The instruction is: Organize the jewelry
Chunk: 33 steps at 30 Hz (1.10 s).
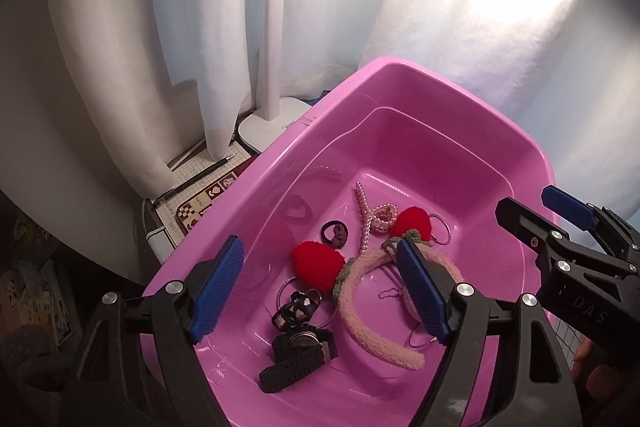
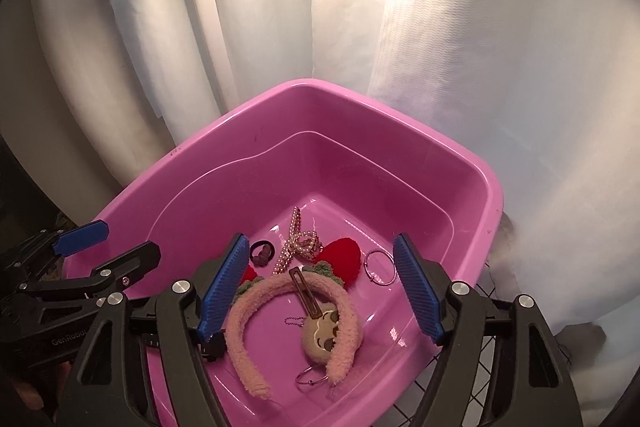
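Both my left gripper [image 1: 320, 291] and right gripper [image 2: 320, 291] hover spread apart, holding nothing, over the glossy pink plastic tub [image 2: 460, 163]. The fuzzy pink headband [image 2: 248, 339], pearl hair clip [image 2: 298, 243] and black strap watch [image 1: 300, 351] lie tangled inside. Any pick should close on one piece alone.

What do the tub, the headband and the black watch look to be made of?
Tub: glossy pink plastic, going by the sharp highlights and moulded rim. Headband: fuzzy pink fabric, fleece or plush, with a nubby matte pile. Black watch: its strap looks like matte rubber or silicone with ribbed grooves; the case back shines like metal, though I can't be sure.
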Motion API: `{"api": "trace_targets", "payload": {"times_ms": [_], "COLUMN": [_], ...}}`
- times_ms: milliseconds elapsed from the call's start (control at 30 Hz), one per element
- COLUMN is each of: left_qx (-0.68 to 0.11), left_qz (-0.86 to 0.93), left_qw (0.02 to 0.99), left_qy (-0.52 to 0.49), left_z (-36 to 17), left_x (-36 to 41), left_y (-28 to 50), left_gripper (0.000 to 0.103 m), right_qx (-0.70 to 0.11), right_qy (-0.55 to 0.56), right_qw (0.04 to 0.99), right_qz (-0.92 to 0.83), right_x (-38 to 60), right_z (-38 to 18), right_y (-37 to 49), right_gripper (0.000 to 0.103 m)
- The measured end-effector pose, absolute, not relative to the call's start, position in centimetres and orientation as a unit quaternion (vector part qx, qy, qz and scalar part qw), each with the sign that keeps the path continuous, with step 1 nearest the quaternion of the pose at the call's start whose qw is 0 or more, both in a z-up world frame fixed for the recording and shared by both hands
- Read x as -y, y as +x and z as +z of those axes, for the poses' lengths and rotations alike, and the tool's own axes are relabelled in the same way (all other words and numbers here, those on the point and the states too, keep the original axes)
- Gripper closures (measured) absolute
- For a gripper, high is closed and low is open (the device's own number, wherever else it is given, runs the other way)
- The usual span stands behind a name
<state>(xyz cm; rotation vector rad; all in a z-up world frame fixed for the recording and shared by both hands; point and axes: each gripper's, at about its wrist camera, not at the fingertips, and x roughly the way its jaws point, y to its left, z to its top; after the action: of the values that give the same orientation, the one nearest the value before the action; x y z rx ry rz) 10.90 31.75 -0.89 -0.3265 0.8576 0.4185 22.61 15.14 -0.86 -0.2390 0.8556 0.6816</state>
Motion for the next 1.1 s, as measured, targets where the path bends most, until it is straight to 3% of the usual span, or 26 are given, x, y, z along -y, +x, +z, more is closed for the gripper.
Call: {"api": "trace_targets", "payload": {"times_ms": [1100], "left_qx": [-0.432], "left_qz": [0.228], "left_qw": [0.861], "left_qy": [-0.141], "left_z": [-1.1], "left_x": [-32.2], "left_y": [10.6], "left_gripper": [0.023], "right_qx": [-0.392], "right_qy": [-0.137], "right_qw": [0.853], "right_qz": [0.315], "right_x": [-15.7], "right_z": [-0.9], "right_y": [21.0], "right_gripper": [0.032]}}
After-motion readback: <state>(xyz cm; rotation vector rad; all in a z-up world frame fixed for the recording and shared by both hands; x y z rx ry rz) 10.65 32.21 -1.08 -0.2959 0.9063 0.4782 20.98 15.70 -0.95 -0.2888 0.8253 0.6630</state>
